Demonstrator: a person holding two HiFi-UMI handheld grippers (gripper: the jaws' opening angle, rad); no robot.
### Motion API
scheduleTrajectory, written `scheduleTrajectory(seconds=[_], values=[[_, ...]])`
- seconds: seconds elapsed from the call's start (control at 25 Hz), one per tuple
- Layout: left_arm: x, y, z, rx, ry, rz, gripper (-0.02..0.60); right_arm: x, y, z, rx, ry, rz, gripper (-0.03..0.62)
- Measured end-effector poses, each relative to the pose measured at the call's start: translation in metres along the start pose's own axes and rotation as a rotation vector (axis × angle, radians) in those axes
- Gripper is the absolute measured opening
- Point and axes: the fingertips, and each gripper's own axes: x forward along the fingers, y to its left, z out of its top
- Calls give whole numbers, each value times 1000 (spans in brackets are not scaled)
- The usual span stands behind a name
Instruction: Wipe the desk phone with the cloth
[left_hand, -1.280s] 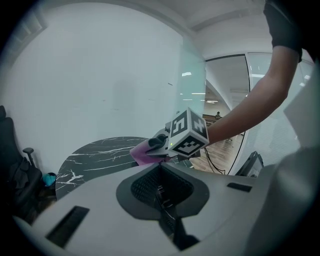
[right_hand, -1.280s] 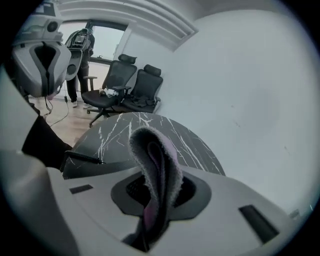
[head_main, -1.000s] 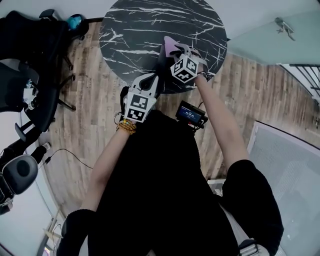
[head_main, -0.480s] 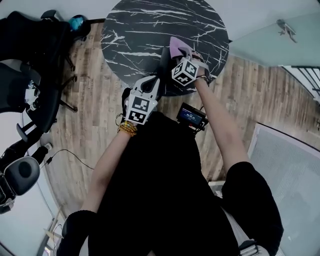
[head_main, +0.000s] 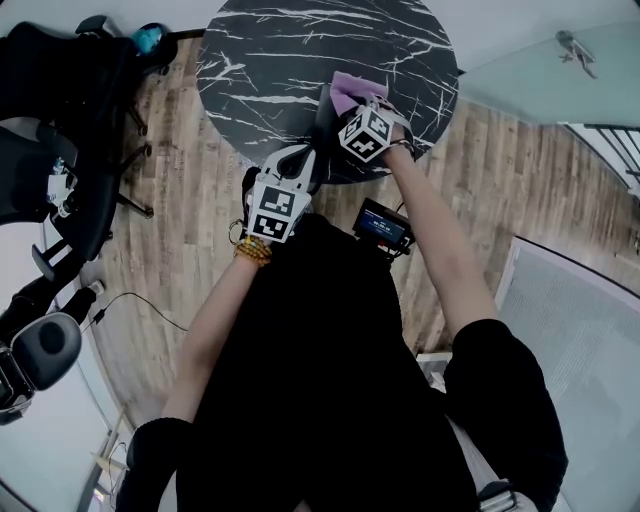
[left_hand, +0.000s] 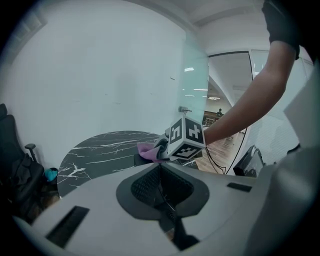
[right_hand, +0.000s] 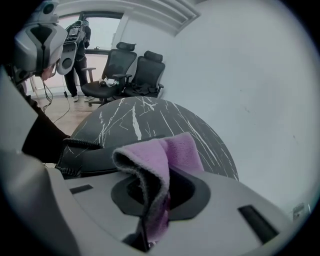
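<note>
The right gripper (head_main: 350, 103) is pinching the cloth (right_hand: 165, 160) at the desk phone (right_hand: 95, 161) — a pressed sweep is probably coming next — while the left gripper (left_hand: 161, 187) is idling, jaws together.

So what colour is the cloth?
Light purple, almost pink. The cloth shows best in the right gripper view.

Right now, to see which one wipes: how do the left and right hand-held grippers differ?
The right hand-held gripper is shut on the purple cloth; the left hand-held gripper is shut, empty. The right reaches by the desk phone on the table; the left sits back at the table's edge. Both carry marker cubes.
</note>
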Motion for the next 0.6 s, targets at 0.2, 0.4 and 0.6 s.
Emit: scheduleTrajectory(seconds=[0.2,0.4,0.6], values=[[3,-3,-2,-3,5,-11,20,1,4,1,37,6,26,58],[4,-5,-3,-2,8,-18,20,1,7,-1,27,19,56,58],[3,-3,-5,-5,10,-14,20,1,10,-1,35,24,69,58]])
